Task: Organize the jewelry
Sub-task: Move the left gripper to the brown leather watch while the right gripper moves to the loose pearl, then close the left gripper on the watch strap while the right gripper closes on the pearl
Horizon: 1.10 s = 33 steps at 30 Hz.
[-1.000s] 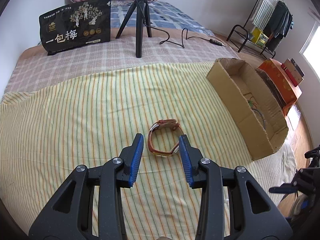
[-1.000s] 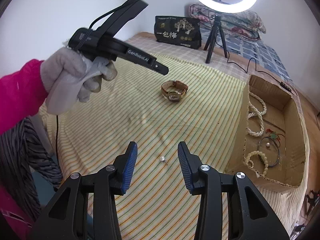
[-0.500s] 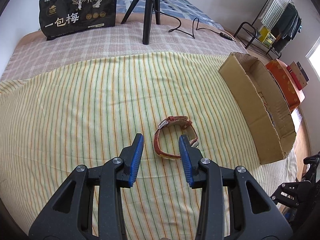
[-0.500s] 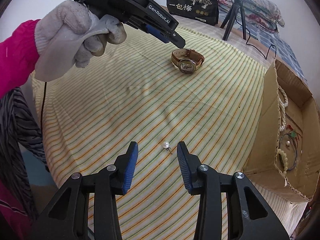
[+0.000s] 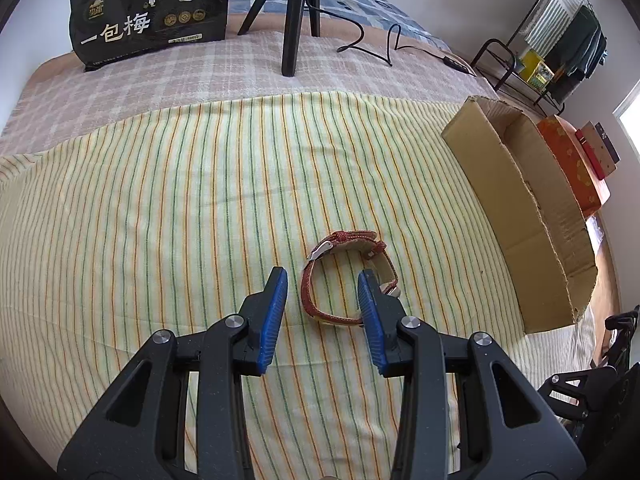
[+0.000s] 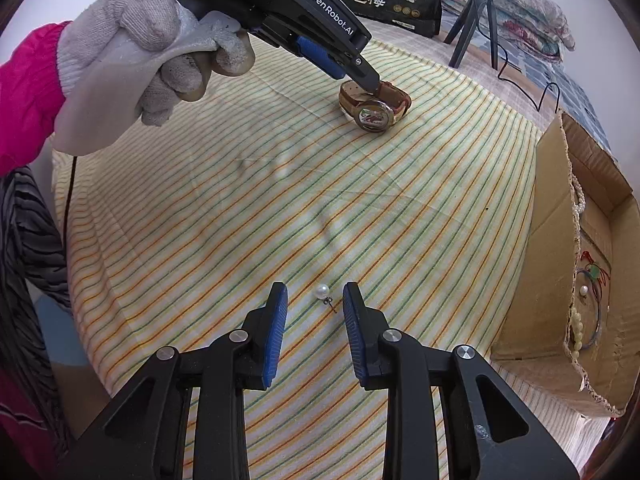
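Observation:
A watch [image 5: 320, 312] with a reddish-brown strap lies on the striped cloth [image 5: 160, 220]. My left gripper [image 5: 323, 276] stands open right over it, the near strap side between the fingers and the right finger in front of the case. In the right wrist view the left gripper's tip [image 6: 370, 80] meets the watch [image 6: 374, 110] at its strap. A pearl earring [image 6: 322, 291] lies between the fingers of my right gripper [image 6: 315, 290]. Its jaws are closing and the pads do not touch the pearl.
A cardboard box [image 5: 520, 220] stands at the cloth's right edge; it [image 6: 532, 280] holds a pearl necklace [image 6: 578, 200] and bracelets [image 6: 592, 304]. At the back stand a black bag [image 5: 152, 12] and a tripod [image 5: 292, 20] with a cable. A gloved hand [image 6: 140, 48] holds the left gripper.
Both grippers have sunk toward the cloth. The left one has come down over the watch. The right one's jaws have narrowed, and the pearl earring now lies between them.

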{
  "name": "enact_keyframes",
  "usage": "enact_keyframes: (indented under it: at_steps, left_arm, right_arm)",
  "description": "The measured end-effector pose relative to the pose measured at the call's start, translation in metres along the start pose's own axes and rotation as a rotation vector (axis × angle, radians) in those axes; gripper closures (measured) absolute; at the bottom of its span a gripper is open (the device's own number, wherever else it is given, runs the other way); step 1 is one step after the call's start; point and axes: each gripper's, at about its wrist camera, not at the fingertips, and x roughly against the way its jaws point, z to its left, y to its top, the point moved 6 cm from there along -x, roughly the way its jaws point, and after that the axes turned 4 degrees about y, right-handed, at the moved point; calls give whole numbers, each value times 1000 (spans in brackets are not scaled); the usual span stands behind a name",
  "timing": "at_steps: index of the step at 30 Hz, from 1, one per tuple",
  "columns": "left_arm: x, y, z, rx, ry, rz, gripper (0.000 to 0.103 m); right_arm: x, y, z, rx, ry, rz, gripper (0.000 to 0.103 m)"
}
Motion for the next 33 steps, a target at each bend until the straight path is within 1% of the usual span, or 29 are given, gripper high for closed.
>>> enact_keyframes:
  at_steps: [9,12,14,16,17,18,19,22,26,33]
  left_arm:
    - [-15,-3,3,1,23,22,66]
    - [-22,-5,4,-5,39,30,74]
    - [-25,-6,4,-7,43,31,75]
    - [-25,-5,5,-10,55,25,81]
    - [-26,-5,5,-11,57,25,82]
    - [-26,-5,5,-11,59,23,85]
    - [-26,-5,6,-10,64,21,89]
    - [-26,-5,7,-12,68,18,93]
    - [-25,-5,7,-17,77,11,97]
    - [-21,-5,7,-11,82,-1,100]
  right_arm:
    - [-6,-2,-1,9,3,14,79]
    - [-5,-4,0,10,6,17,80]
    - [-6,-3,-1,10,9,18,81]
    - [-6,-4,-1,10,13,18,82]
    - [-7,-3,-2,11,14,19,84]
    - [-10,-1,-4,12,15,19,86]
    - [-10,-1,-4,15,13,20,86]
    - [-12,-1,-3,24,8,23,89]
    - [-12,-1,-3,24,11,27,96]
    - [-8,0,-2,18,1,13,96]
